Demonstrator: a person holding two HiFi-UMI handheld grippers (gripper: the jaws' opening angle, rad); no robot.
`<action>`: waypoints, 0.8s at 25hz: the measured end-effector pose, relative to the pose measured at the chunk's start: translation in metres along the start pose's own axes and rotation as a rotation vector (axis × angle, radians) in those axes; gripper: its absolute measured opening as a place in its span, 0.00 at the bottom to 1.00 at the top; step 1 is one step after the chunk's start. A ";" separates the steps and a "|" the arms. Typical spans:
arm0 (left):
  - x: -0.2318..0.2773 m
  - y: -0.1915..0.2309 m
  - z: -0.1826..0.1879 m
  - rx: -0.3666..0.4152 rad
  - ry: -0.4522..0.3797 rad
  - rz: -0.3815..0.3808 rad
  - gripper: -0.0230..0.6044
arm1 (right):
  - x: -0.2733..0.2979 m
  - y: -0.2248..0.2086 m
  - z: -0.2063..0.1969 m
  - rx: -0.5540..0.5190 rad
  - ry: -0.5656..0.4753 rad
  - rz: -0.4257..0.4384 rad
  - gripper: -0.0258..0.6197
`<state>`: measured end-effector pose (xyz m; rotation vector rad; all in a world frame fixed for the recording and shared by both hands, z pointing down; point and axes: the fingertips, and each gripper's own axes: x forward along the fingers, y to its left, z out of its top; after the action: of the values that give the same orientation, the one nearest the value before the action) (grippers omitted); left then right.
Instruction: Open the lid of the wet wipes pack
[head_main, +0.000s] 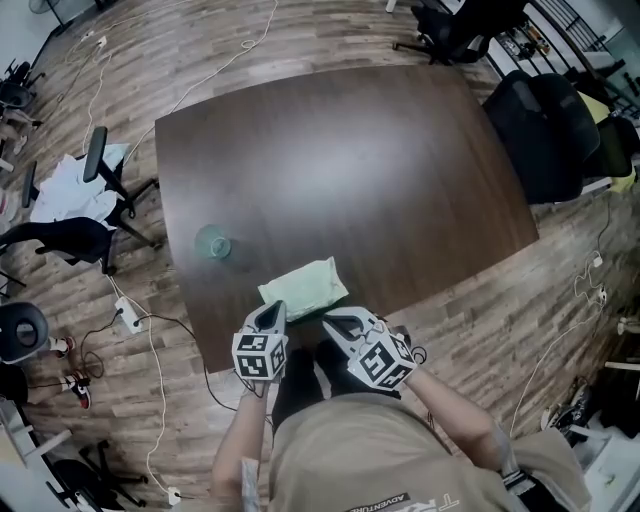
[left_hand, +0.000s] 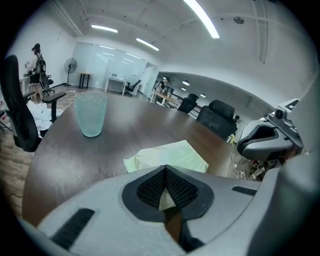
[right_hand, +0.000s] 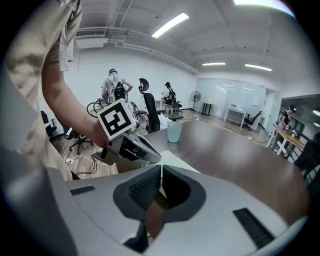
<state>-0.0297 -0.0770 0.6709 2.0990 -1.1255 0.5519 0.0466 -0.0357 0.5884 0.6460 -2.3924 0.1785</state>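
- Head view: the pack (head_main: 303, 288), pale green, lies flat on the dark brown surface (head_main: 380, 170) close to its near edge.
- A clear cup (head_main: 213, 243) stands upright to the left of the pack and apart from it.
- The left gripper (head_main: 277, 309) points at the pack's near left corner, its tip at or just over the edge. I cannot tell whether they touch.
- The right gripper (head_main: 327, 320) points at the near edge from the right, its tip just beside the pack.
- The lid cannot be made out from here.
- Black chairs (head_main: 545, 130) stand on the wooden floor (head_main: 130, 60) round the surface.

- Left gripper view: the jaws of the left gripper (left_hand: 165, 169) are together at the tips with nothing clamped between them.
- The pack (left_hand: 170, 156) lies just beyond the tips, and the cup (left_hand: 91, 114) stands further off to the left.
- The right gripper (left_hand: 270, 136) shows at the right edge.

- Right gripper view: the jaws of the right gripper (right_hand: 161, 168) also meet at the tips and hold nothing.
- A pale corner of the pack (right_hand: 173, 160) shows just past them.
- The left gripper (right_hand: 131, 147) with its marker cube hangs at the left, above the pack's edge, and the cup (right_hand: 174, 131) stands behind.
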 end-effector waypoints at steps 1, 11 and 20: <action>0.000 0.000 0.000 0.001 -0.001 -0.007 0.05 | 0.000 0.001 -0.001 0.002 0.004 0.001 0.06; 0.002 -0.003 -0.001 0.066 0.023 0.017 0.05 | 0.015 -0.004 -0.005 0.025 0.010 0.029 0.06; 0.004 -0.004 0.000 0.062 0.050 0.026 0.05 | 0.034 0.002 -0.014 -0.091 0.055 0.083 0.06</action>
<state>-0.0242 -0.0774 0.6717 2.1143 -1.1215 0.6554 0.0300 -0.0440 0.6206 0.4936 -2.3609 0.1211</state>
